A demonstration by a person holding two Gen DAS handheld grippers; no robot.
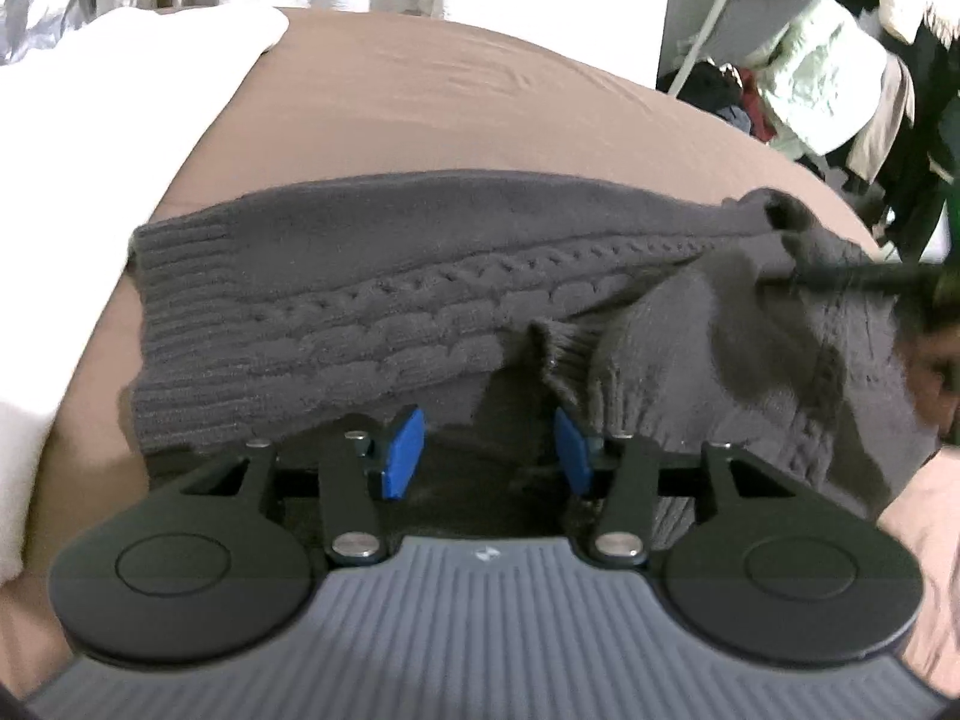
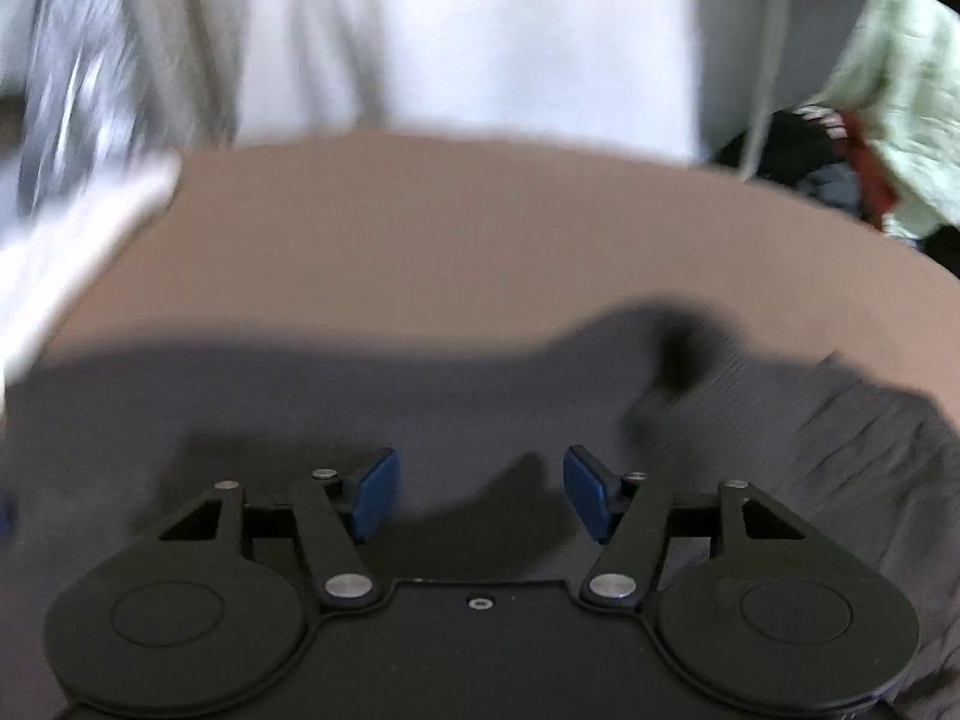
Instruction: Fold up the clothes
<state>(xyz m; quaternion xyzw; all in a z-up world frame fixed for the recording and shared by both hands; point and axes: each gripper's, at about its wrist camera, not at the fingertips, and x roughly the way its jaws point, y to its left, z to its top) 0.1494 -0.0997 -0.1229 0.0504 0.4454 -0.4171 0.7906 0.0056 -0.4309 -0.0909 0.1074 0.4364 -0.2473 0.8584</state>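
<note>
A dark grey cable-knit sweater [image 1: 360, 294] lies across a tan bed sheet [image 1: 420, 96], partly folded, with a ribbed cuff bunched just ahead of my left gripper [image 1: 487, 453]. That gripper is open, its blue pads [image 1: 403, 450] apart, hovering at the sweater's near edge with nothing between them. At the right edge of the left wrist view, the other gripper's dark finger tips [image 1: 852, 276] reach over the sweater's raised right part. In the blurred right wrist view, my right gripper [image 2: 480, 495] stands open above the same grey sweater [image 2: 300, 408], holding nothing.
A white blanket [image 1: 78, 192] lies on the bed's left side. Pale curtains [image 2: 450, 30] hang behind the bed. A cluttered pile of clothes and bags [image 1: 828, 78] stands beyond the bed's right edge. Bare tan sheet [image 2: 420, 228] stretches beyond the sweater.
</note>
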